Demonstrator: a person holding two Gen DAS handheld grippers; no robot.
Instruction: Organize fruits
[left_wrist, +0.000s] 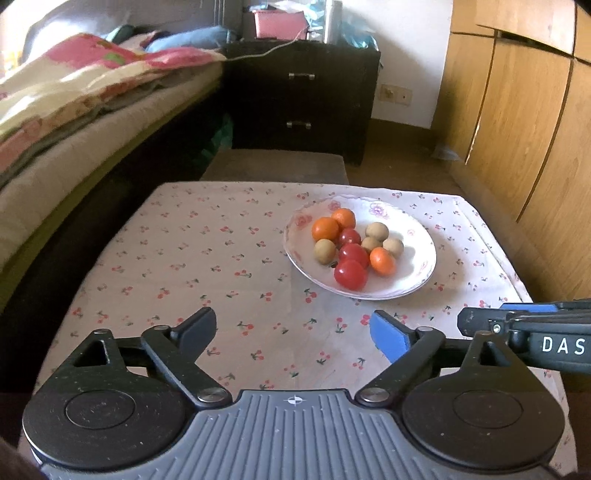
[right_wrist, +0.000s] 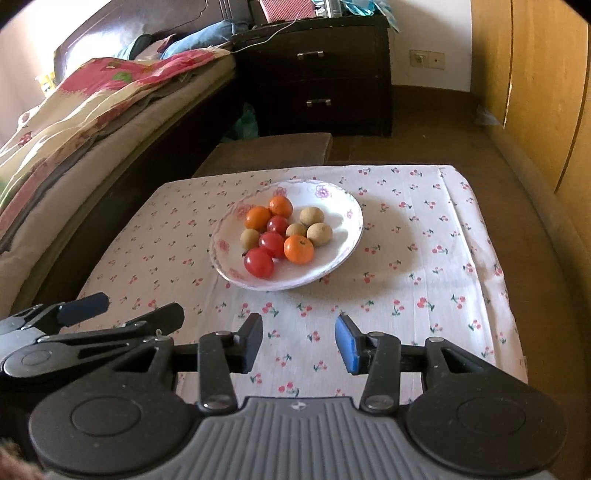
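Note:
A white floral plate (left_wrist: 421, 266) (right_wrist: 343, 206) sits on the cherry-print tablecloth (left_wrist: 184, 258) (right_wrist: 424, 258). It holds three oranges (left_wrist: 325, 229) (right_wrist: 298, 249), three red tomatoes (left_wrist: 350, 275) (right_wrist: 259, 262) and several brown round fruits (left_wrist: 376, 231) (right_wrist: 319, 233). My left gripper (left_wrist: 295, 330) hangs near the table's front edge, short of the plate, open wide with nothing between its fingers. My right gripper (right_wrist: 300, 343) is beside it, also short of the plate, its fingers apart and empty. Each gripper shows at the edge of the other's view.
A bed with a flowered quilt (left_wrist: 74, 92) (right_wrist: 92, 96) runs along the left. A dark drawer unit (left_wrist: 299, 99) (right_wrist: 325, 74) stands behind the table, with a low brown stool (left_wrist: 275, 166) (right_wrist: 269, 147) in front of it. Wooden wardrobe doors (left_wrist: 517, 110) (right_wrist: 546, 74) line the right.

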